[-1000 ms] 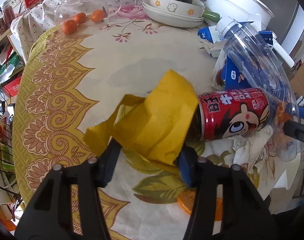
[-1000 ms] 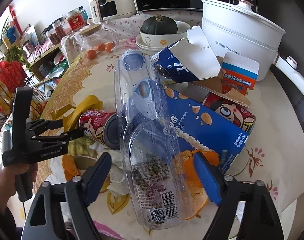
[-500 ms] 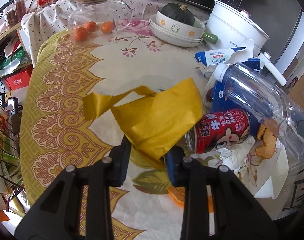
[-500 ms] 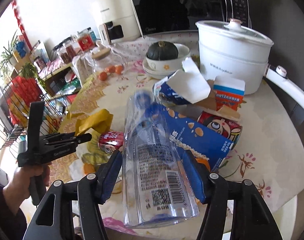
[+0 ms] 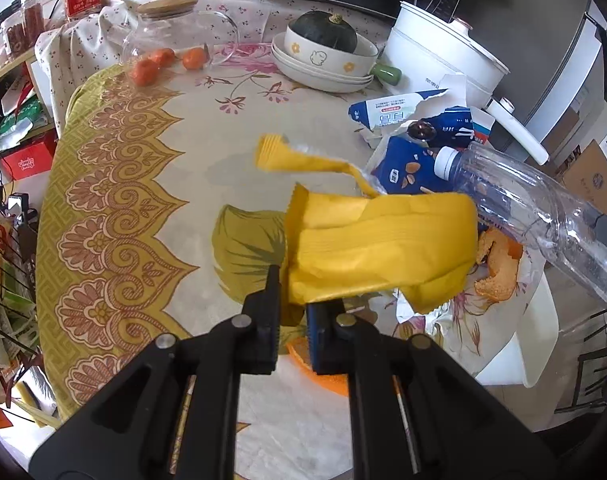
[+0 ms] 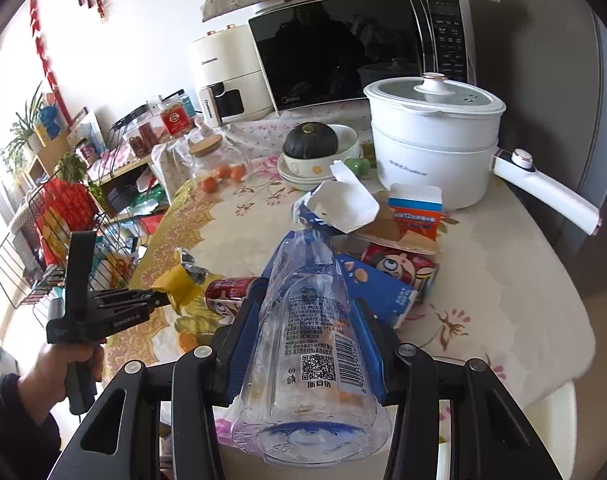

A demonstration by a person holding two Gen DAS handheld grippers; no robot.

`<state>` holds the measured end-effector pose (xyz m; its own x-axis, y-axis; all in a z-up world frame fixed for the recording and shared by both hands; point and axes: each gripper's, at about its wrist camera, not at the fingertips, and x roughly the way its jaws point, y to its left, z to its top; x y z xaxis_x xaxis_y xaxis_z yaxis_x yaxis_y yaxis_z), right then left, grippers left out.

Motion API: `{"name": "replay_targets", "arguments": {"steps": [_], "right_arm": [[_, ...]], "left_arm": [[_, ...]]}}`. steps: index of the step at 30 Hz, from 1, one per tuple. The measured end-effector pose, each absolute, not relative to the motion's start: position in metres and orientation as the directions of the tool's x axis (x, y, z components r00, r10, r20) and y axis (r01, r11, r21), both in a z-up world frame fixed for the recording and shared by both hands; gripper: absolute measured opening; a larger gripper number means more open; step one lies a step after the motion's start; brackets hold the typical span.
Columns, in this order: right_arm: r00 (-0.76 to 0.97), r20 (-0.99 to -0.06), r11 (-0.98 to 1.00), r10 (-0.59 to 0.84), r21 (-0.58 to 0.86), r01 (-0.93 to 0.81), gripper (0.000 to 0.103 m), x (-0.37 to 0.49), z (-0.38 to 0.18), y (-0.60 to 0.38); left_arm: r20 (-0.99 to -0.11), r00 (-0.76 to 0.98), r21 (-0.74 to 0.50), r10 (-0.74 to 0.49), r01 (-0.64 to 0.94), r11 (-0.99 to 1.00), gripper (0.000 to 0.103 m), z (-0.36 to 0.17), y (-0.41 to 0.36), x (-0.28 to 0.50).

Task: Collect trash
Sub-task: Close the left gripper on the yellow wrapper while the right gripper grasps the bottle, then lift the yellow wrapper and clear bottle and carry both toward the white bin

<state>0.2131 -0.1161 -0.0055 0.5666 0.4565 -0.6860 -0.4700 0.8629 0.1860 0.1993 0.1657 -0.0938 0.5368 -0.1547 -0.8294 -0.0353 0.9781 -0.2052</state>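
My left gripper (image 5: 293, 292) is shut on a yellow wrapper (image 5: 379, 244) and holds it above the table. The gripper (image 6: 159, 300) and the wrapper (image 6: 175, 282) also show at the left of the right wrist view. My right gripper (image 6: 307, 320) is shut on a large clear plastic bottle (image 6: 307, 344), lifted off the table, cap end pointing away. The bottle (image 5: 543, 212) also shows at the right of the left wrist view. Red cans (image 6: 231, 292), a blue biscuit box (image 6: 383, 292), torn cartons (image 6: 343, 208) and orange peel (image 5: 499, 260) lie on the table.
A white electric pot (image 6: 435, 140) with a long handle stands at the back right. Stacked bowls with a squash (image 6: 315, 148) and a glass jar with small oranges (image 6: 219, 160) stand at the back. A microwave (image 6: 359, 44) is behind. Wire racks (image 6: 43, 240) stand left of the table.
Both grippers closed and rose. The left lifted the yellow wrapper off the red can. The right closed on the clear bottle and raised it from the pile.
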Motion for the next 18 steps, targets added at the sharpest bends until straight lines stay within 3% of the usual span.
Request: {"name": "replay_targets", "arguments": {"steps": [11, 18], "right_arm": [[0.408, -0.848, 0.876, 0.34, 0.127, -0.466, 0.046, 0.223, -0.075, -0.097], [0.398, -0.855, 0.883, 0.333, 0.136, -0.448, 0.066, 0.231, -0.092, -0.083]], "left_arm": [[-0.835, 0.533, -0.182, -0.135, -0.036, 0.983, 0.012, -0.09, 0.16, 0.184], [-0.845, 0.518, -0.176, -0.132, -0.037, 0.984, 0.012, -0.091, 0.158, 0.178]]}}
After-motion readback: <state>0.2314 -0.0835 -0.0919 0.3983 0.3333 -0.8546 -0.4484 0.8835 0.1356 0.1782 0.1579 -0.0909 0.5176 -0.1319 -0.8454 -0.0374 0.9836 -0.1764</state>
